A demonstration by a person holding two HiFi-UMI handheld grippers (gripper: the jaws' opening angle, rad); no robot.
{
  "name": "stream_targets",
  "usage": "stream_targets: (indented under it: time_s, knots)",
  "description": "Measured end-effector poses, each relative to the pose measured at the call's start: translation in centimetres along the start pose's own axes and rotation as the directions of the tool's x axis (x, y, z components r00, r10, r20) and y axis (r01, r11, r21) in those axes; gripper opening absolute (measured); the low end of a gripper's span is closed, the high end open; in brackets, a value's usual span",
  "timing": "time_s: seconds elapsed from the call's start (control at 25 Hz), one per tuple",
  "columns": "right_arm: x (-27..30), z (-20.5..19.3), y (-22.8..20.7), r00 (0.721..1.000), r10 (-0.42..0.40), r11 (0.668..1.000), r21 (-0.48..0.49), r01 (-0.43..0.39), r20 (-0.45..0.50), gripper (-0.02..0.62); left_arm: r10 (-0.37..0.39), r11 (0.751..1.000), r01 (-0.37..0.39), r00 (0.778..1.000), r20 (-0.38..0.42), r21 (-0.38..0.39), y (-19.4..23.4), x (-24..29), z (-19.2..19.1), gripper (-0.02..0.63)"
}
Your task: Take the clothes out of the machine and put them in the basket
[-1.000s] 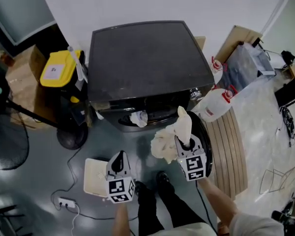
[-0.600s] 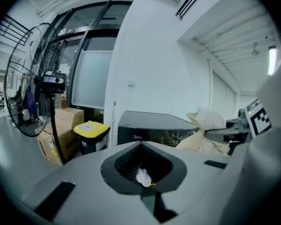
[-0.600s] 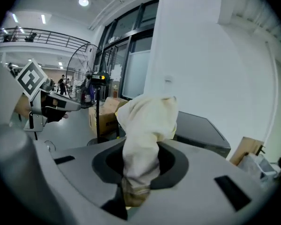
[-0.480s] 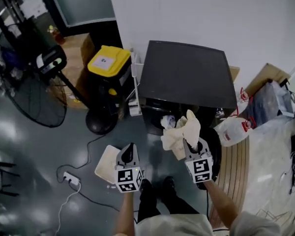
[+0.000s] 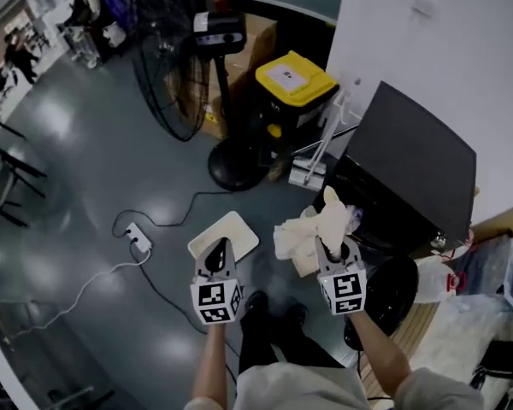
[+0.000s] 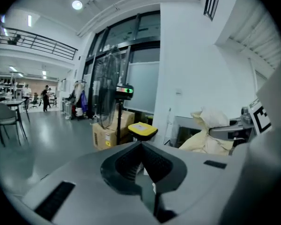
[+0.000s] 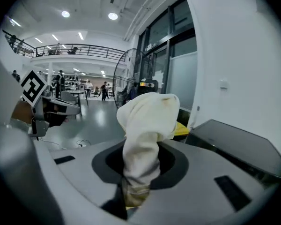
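Observation:
In the head view my right gripper is shut on a cream garment, which bunches above and to the left of its jaws. The black washing machine stands to the right, and a pale bit of cloth shows at its opening. The white basket lies on the floor just beyond my left gripper, whose jaws are shut and empty. In the right gripper view the cream garment rises from between the jaws of the right gripper. The left gripper view shows the left gripper closed, with the cream garment off to its right.
A yellow-lidded bin and cardboard boxes stand left of the machine. A pedestal fan has its round base on the floor. A power strip and cables lie to the left. A white jug and the dark round door sit at the right.
The view has swung left, so the machine now sits at the right. Both grippers have risen and moved away from the machine's opening, the right one carrying the cream garment.

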State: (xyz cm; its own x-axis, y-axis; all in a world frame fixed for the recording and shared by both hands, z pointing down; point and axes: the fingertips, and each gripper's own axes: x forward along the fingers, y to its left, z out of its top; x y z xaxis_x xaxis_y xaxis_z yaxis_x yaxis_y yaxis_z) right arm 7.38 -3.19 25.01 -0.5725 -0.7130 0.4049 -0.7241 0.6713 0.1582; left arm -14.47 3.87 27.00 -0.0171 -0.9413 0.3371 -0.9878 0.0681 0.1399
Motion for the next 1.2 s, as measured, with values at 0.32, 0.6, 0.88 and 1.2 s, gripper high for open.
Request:
stream_targets:
  time_s: [0.32,0.6,0.88,1.2]
  knots:
    - [9.3,1.6,14.1,0.975,0.219,0.972,-0.083,-0.22,-0.02,0.097,0.233,0.967,-0.235,0.972,-0.033,-0.1,15.1,-6.7,-4.9,0.017]
    - [17.2,-0.3,23.1,0.946,0.32,0.942,-0.09,-0.323,-0.049,0.097,0.329,0.932,-0.336,0.942,-0.071,-0.138,23.6,-8.4,-9.4,0.017]
    - [24.7,-7.7,28.4,0.922,0.375,0.918,-0.095,-0.384,-0.098,0.097,0.341,0.922,-0.357,0.932,-0.119,-0.148,27.5,-4.9,-17.6,0.017]
    - [35.3,-23.1,30.1,0.899,0.392,0.902,-0.11,-0.417,-0.193,0.097,0.342,0.917,-0.366,0.927,-0.155,-0.158,28.4,1.8,-29.2,0.017]
